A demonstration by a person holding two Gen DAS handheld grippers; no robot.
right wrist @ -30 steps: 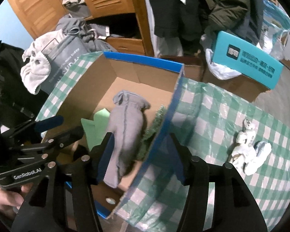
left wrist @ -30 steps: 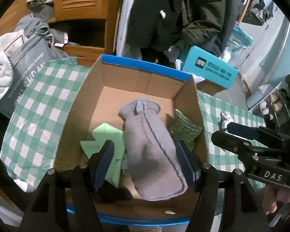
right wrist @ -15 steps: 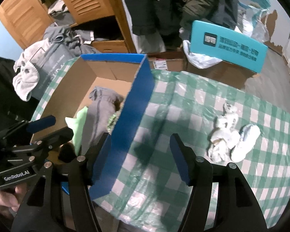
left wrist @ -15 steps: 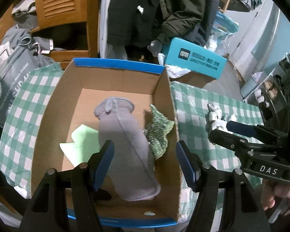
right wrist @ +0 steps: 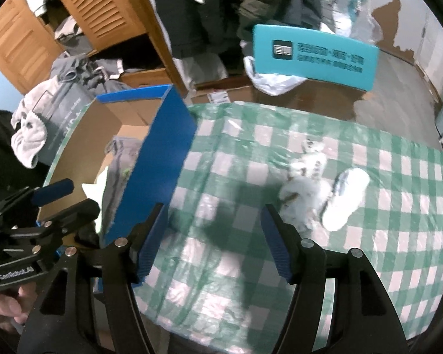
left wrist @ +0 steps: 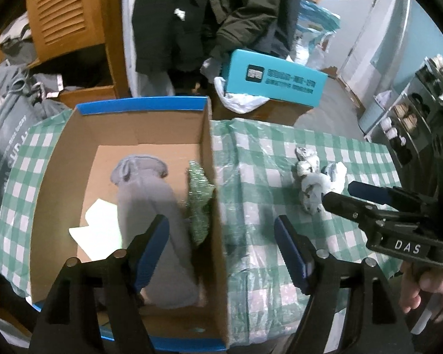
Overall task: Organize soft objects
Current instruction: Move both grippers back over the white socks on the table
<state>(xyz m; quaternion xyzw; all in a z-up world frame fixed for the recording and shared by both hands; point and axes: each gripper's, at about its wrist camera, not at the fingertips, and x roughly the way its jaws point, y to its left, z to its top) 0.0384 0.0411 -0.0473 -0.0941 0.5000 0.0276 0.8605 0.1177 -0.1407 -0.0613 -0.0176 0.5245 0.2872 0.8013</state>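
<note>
Both grippers are empty, with fingers spread wide apart. The left gripper sits at the lower centre of its own view, its left blue-padded finger over the open brown cardboard box with blue outer walls and its right finger over the green-and-white checked plastic tablecloth, so the box's right wall runs up between the two fingers. Inside the box, a long grey fabric mitten-shaped item lies lengthwise in the middle of the floor, its cuffed end toward the upper part of the frame. A pale green flat cloth piece lies to its left, partly under it, and a sparkly green tufted item is wedged between the grey piece and the right wall. Right of centre in the left wrist view, a small white and grey soft bundle rests on the tablecloth, well outside the box. The right gripper is at lower centre of its own view above bare tablecloth, its left finger near the blue outer wall of the box. In that view the white bundle lies right of centre, just beyond the right finger. A teal rectangular carton with dark print sits beyond the table's far edge, upper centre of the frame. A louvred wooden cabinet door occupies the upper left.
</note>
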